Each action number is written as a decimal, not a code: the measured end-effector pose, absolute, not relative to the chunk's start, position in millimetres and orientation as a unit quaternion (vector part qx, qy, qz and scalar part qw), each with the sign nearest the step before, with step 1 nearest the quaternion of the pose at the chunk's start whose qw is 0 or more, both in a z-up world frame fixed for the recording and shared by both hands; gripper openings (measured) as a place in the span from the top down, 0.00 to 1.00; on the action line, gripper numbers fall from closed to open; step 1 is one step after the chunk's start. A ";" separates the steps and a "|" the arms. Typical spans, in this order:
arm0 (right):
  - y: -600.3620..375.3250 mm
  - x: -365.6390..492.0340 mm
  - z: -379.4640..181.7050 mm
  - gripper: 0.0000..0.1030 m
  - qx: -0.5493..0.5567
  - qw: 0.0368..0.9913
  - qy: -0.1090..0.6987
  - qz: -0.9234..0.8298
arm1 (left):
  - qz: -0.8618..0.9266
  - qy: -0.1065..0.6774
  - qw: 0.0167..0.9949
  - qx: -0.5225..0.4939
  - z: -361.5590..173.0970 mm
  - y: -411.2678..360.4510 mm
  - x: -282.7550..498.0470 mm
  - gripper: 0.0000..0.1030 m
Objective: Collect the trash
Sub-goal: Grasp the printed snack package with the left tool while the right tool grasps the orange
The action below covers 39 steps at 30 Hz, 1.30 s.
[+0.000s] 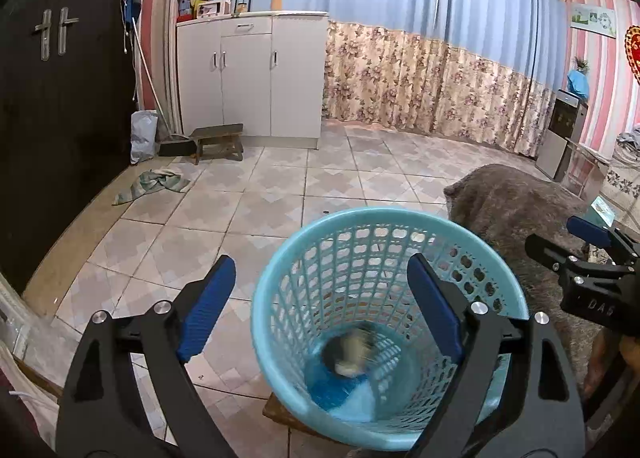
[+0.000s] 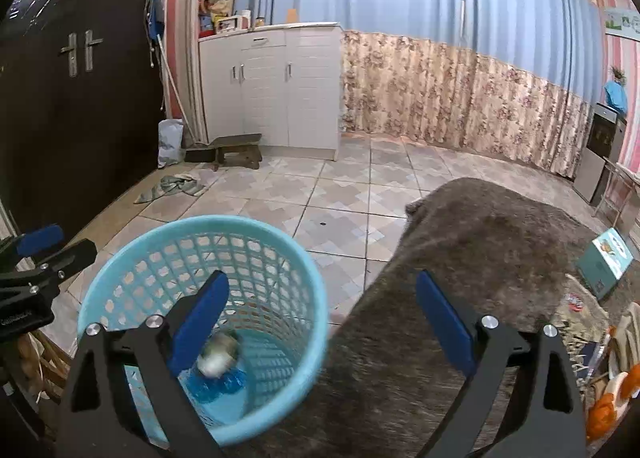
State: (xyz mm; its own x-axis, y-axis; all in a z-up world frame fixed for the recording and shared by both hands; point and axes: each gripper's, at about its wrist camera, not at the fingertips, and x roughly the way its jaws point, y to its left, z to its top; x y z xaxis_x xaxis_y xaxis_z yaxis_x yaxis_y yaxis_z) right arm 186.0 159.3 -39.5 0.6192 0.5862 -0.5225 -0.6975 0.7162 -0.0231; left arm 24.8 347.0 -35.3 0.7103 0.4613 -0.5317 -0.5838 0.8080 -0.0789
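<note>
Both tools hang over the bin with nothing in them. Left hand-held gripper (image 1: 320,310) has its blue pads spread wide above the light blue basket (image 1: 500,322), one pad over the tiled floor (image 1: 224,210) to the left of the rim and the other over the basket's mouth; nothing is between them. Right hand-held gripper (image 2: 324,322) is likewise spread wide and empty, its left pad over the basket (image 2: 316,298) and its right pad over the grey-brown fuzzy blanket (image 2: 480,242) that lies just beside the basket.

Down on the basket's floor sits a small blurred piece of trash (image 1: 352,354), pale with a dark side, possibly a can or crumpled wrapper; the blur makes it hard to tell. It rests on or against something bright blue and white (image 1: 340,394) at the bottom, seen also from the right wrist view under the same piece of trash (image 2: 219,354).

On the blanket, towards the right, lies a small teal and white box (image 2: 606,262), well apart from the basket. Farther back, a crumpled cloth (image 1: 154,186) lies on the floor near a dark door (image 1: 60,98), and a low wooden stool (image 1: 218,140) stands before a white cabinet (image 1: 252,74). Blue and floral curtains (image 1: 420,58) cover the far wall.
</note>
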 end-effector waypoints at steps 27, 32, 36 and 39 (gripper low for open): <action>-94.4 222.1 7.5 0.04 -0.099 0.954 0.223 0.177 | 0.189 0.226 0.949 -0.114 -5.6 223.1 78.6 0.07; -155.8 223.0 -6.0 0.04 -0.102 0.958 0.237 0.125 | 0.143 0.235 0.955 -0.109 -11.5 180.1 104.5 0.07; -196.6 231.9 -22.1 0.04 -0.094 0.957 0.259 0.091 | 0.109 0.236 0.961 -0.096 -18.4 144.2 122.1 0.07; -216.4 239.5 -33.1 0.04 -0.082 0.955 0.277 0.075 | 0.089 0.243 0.961 -0.100 -24.1 127.7 133.9 0.06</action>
State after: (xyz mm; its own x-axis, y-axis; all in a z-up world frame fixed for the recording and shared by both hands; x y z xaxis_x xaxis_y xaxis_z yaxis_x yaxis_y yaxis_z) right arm 239.5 -216.4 -33.1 0.8358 0.0977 -0.5402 -0.1885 0.9753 -0.1153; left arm 133.9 127.7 -24.1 0.8660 0.1234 -0.4845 -0.2204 0.9641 -0.1483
